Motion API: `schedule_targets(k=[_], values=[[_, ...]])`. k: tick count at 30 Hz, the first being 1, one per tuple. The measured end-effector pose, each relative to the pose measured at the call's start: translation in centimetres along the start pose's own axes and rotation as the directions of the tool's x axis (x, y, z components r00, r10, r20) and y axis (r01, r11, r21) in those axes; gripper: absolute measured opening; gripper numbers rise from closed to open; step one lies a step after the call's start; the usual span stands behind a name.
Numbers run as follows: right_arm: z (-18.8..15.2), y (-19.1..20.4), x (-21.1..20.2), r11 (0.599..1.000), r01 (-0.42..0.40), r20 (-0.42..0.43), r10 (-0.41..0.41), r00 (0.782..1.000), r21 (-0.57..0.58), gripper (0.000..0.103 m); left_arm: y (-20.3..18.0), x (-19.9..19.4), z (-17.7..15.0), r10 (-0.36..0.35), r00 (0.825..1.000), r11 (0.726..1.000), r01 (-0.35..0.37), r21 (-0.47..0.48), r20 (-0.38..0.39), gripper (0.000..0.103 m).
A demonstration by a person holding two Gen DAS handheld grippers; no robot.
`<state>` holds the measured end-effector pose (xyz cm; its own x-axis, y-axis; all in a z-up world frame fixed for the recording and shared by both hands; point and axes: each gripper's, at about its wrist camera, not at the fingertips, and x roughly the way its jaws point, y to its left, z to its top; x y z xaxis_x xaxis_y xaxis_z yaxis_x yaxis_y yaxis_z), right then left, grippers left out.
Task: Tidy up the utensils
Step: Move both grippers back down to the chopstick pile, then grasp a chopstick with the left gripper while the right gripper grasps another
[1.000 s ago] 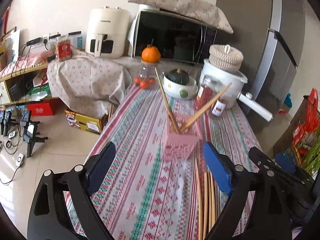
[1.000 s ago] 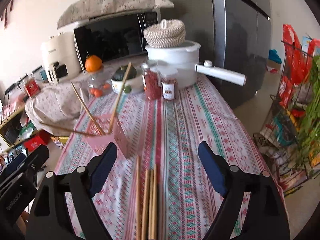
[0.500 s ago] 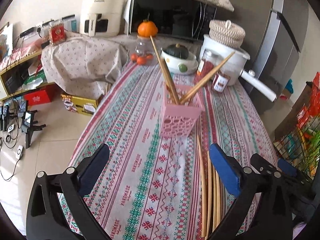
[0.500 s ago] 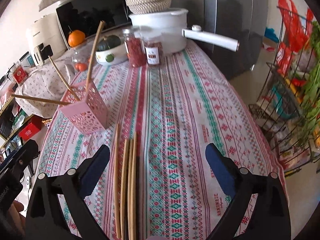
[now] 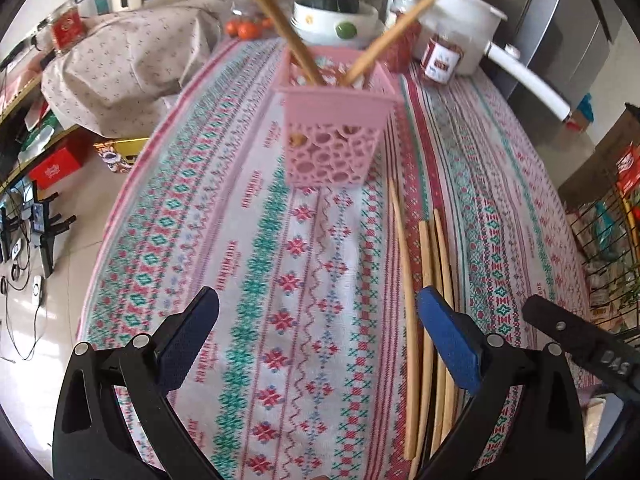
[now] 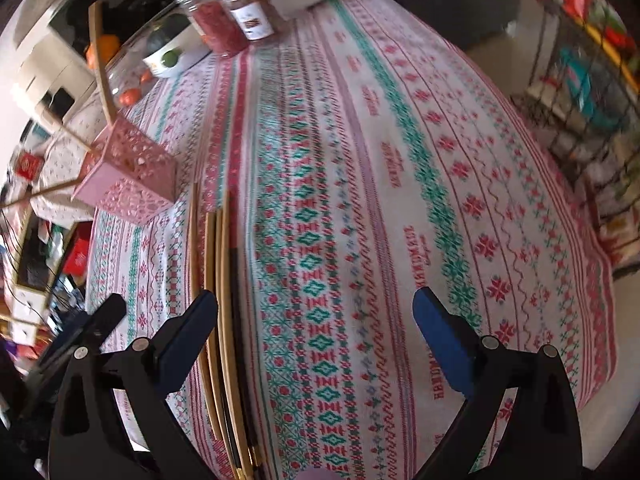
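A pink perforated holder [image 5: 334,136] stands on the patterned tablecloth [image 5: 240,272] with wooden chopsticks [image 5: 280,20] leaning out of it; it also shows in the right wrist view [image 6: 128,176]. Several loose chopsticks [image 5: 428,280] lie side by side on the cloth in front of the holder, and show in the right wrist view [image 6: 218,280] too. My left gripper [image 5: 318,308] is open and empty above the cloth, its right finger over the loose chopsticks. My right gripper [image 6: 316,308] is open and empty, its left finger beside the chopsticks.
Behind the holder stand a white bowl with a green squash [image 5: 334,12], red-filled jars [image 5: 440,60], a white pot with a long handle [image 5: 500,48] and oranges [image 5: 246,28]. A wire rack [image 6: 592,92] stands right of the table. The floor drops off at left.
Both grippers have tilted down and moved lower toward the tablecloth and the loose chopsticks. Both stayed open. The holder and chopsticks have not moved.
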<state>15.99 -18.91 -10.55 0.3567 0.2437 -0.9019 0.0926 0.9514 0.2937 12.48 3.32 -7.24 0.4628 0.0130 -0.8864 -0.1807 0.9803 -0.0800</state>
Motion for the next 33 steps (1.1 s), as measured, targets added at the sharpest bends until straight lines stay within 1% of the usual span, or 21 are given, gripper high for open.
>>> schedule_targets(k=[2, 5, 7, 9, 12, 13, 15, 17, 19, 21, 22, 23, 25, 26, 27, 29, 31, 33], values=[[0.1, -0.9, -0.1, 0.999, -0.024, -0.015, 0.024, 1.0, 0.034, 0.095, -0.6, 0.7, 0.5, -0.005, 1.0, 1.0, 0.005, 0.001, -0.021, 0.096], [0.3, -1.9, -0.2, 0.996, -0.057, -0.034, 0.06, 0.998, 0.074, 0.095, -1.2, 1.8, 1.5, -0.005, 0.999, 1.0, 0.003, -0.025, -0.043, 0.095], [0.4, -2.3, -0.3, 0.994, -0.07, -0.042, 0.074, 0.996, 0.087, 0.095, -1.4, 2.5, 2.2, -0.012, 0.998, 0.998, 0.008, -0.061, -0.057, 0.095], [0.5, -2.8, -0.4, 0.992, -0.078, -0.047, 0.083, 0.995, 0.1, 0.095, -1.5, 3.4, 2.9, -0.028, 0.997, 0.993, 0.02, -0.115, -0.075, 0.092], [0.5, -3.7, -0.7, 0.987, -0.096, -0.056, 0.104, 0.993, 0.126, 0.095, -1.8, 4.7, 3.4, -0.037, 0.994, 0.986, 0.019, -0.168, -0.103, 0.083], [0.5, -3.9, -0.8, 0.985, -0.103, -0.058, 0.112, 0.992, 0.135, 0.095, -2.0, 5.1, 3.5, -0.032, 0.994, 0.983, 0.012, -0.182, -0.106, 0.078], [0.7, -4.3, -1.0, 0.982, -0.117, -0.061, 0.127, 0.99, 0.145, 0.095, -2.3, 5.6, 3.7, -0.018, 0.994, 0.981, -0.003, -0.194, -0.108, 0.075], [0.8, -4.4, -1.2, 0.981, -0.126, -0.058, 0.136, 0.989, 0.148, 0.095, -2.6, 6.3, 3.9, -0.005, 0.994, 0.98, -0.017, -0.196, -0.11, 0.066], [0.9, -4.4, -1.2, 0.98, -0.132, -0.055, 0.141, 0.988, 0.146, 0.095, -2.9, 6.8, 4.1, 0.007, 0.994, 0.98, -0.029, -0.195, -0.112, 0.061], [1.0, -4.7, -1.4, 0.98, -0.134, -0.053, 0.143, 0.988, 0.15, 0.095, -3.3, 7.4, 4.3, 0.029, 0.994, 0.982, -0.049, -0.181, -0.107, 0.059], [1.0, -4.8, -1.4, 0.979, -0.134, -0.053, 0.143, 0.988, 0.155, 0.095, -3.6, 7.5, 4.5, 0.037, 0.994, 0.983, -0.054, -0.173, -0.1, 0.055], [1.1, -4.9, -1.3, 0.978, -0.133, -0.054, 0.144, 0.988, 0.159, 0.095, -4.0, 7.7, 4.6, 0.044, 0.994, 0.985, -0.059, -0.162, -0.097, 0.054], [1.1, -5.3, -1.3, 0.977, -0.128, -0.055, 0.139, 0.989, 0.172, 0.095, -4.9, 8.0, 4.8, 0.057, 0.995, 0.989, -0.068, -0.13, -0.088, 0.05], [1.2, -5.4, -1.2, 0.977, -0.121, -0.057, 0.133, 0.99, 0.178, 0.095, -5.6, 8.3, 4.9, 0.08, 0.994, 0.992, -0.088, -0.091, -0.081, 0.044], [1.2, -5.6, -1.2, 0.976, -0.117, -0.058, 0.13, 0.99, 0.182, 0.095, -6.5, 8.5, 4.9, 0.103, 0.992, 0.994, -0.106, -0.036, -0.066, 0.04], [1.3, -5.8, -1.0, 0.975, -0.111, -0.063, 0.125, 0.99, 0.194, 0.095, -7.5, 8.4, 4.8, 0.087, 0.995, 0.996, -0.087, 0.017, -0.051, 0.017], [1.4, -5.7, -0.9, 0.975, -0.104, -0.064, 0.119, 0.991, 0.195, 0.095, -8.0, 8.3, 4.5, 0.078, 0.996, 0.995, -0.075, 0.061, -0.052, 0.005], [1.5, -5.3, -0.7, 0.979, -0.092, -0.063, 0.105, 0.992, 0.181, 0.095, -7.9, 8.1, 4.0, 0.069, 0.996, 0.995, -0.065, 0.078, -0.056, 0.005]])
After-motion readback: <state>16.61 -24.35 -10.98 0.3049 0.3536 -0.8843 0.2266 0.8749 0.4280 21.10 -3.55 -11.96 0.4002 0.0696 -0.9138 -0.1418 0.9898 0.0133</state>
